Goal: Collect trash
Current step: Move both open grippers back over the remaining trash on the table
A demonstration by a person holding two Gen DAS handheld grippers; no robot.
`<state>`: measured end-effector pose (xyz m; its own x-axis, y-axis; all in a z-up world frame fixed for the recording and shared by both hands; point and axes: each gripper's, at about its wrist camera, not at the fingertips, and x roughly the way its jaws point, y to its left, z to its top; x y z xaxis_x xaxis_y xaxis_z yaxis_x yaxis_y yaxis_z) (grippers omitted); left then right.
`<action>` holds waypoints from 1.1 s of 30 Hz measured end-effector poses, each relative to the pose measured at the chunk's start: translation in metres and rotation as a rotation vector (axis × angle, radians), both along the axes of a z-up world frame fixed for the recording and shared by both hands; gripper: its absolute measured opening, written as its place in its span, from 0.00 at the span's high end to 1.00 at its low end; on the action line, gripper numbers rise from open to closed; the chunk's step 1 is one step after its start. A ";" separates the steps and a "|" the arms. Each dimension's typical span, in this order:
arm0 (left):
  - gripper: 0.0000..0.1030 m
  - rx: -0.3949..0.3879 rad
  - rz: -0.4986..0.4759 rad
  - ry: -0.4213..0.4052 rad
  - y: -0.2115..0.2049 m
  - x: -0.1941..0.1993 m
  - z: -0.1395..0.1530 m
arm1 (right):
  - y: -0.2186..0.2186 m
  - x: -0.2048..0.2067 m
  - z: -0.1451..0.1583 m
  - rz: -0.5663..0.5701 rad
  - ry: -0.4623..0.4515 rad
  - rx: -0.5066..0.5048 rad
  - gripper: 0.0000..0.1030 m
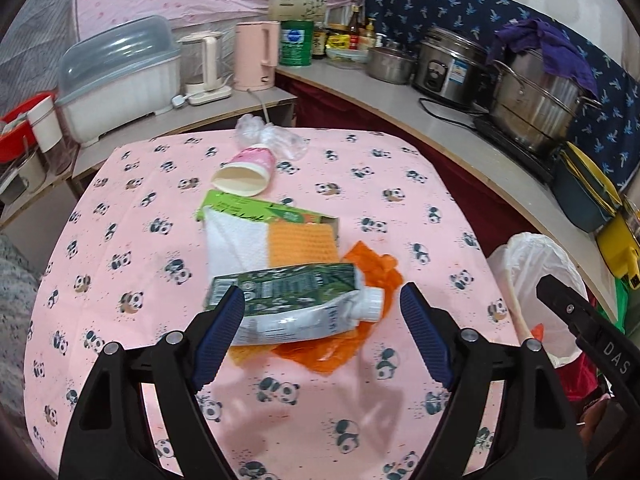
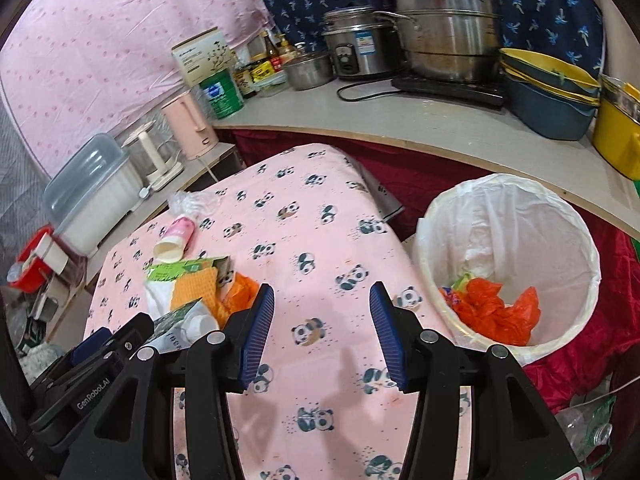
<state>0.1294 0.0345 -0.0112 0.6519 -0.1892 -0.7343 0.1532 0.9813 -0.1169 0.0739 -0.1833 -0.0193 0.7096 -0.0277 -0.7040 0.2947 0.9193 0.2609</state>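
Left wrist view looks down on a square table under a soft pink cloth printed with pandas [image 1: 132,240]. The left gripper [image 1: 322,322], its black arms tipped with ribbed blue pads, stands wide apart and holds nothing; a crushed green and white drink carton with a white screw cap [image 1: 296,304] lies on its side between and just beyond the fingertips, and whether the left pad touches it cannot be told. Under the carton spreads a crumpled, glossy orange plastic bag [image 1: 372,268]. Farther off lies a flat pack of white and orange waffle-textured cloths under a green card sleeve [image 1: 268,236], then a tipped pink and white paper cup [image 1: 246,174] with its round mouth toward the camera, and a wad of clear crinkled plastic film [image 1: 276,136] at the far edge.

Right wrist view shows the right gripper [image 2: 322,330] likewise spread wide and empty, above bare cloth. Just beside the table, to the right, stands a round bin lined with a thin white plastic bag [image 2: 560,216], with crumpled orange plastic [image 2: 496,308] already at its bottom. Behind, a pale curved counter [image 2: 400,120] carries a shiny steel stockpot [image 2: 448,28] draped with a purple cloth.
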 end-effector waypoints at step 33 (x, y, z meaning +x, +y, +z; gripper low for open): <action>0.22 -0.018 0.140 0.127 0.094 0.018 -0.051 | 0.101 0.057 -0.049 0.241 0.121 0.028 0.53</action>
